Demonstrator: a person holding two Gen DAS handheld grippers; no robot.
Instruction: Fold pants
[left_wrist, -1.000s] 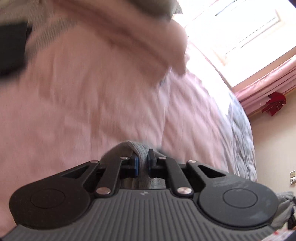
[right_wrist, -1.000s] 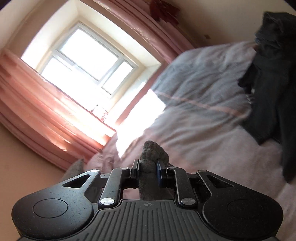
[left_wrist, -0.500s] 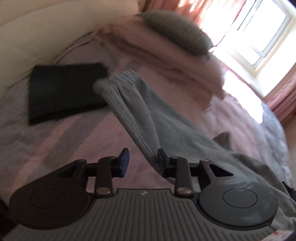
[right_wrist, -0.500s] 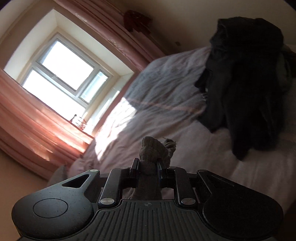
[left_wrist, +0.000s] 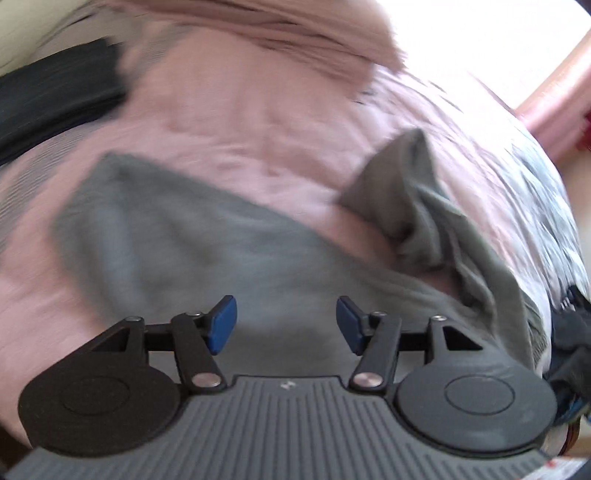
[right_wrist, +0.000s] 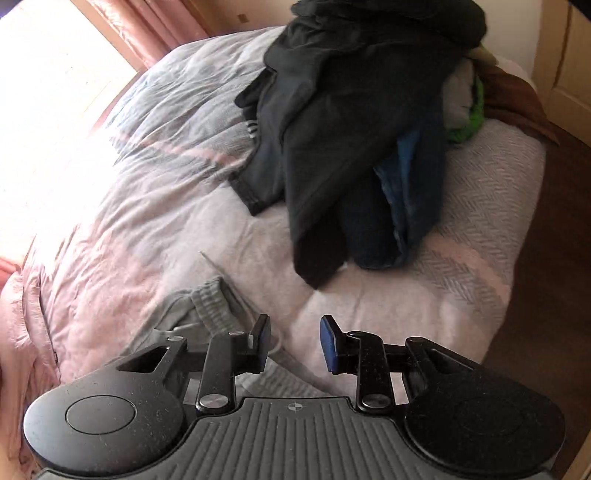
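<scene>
The left gripper stands with its blue pads well apart, jaws just having opened, nothing pinched — the grey pants lie spread on the pink bedspread beneath it. The right gripper has also just been opening, its jaws parted over bare cover — the pants' ribbed waistband lies just beside its left finger. Beyond sits a heap of dark clothes.
</scene>
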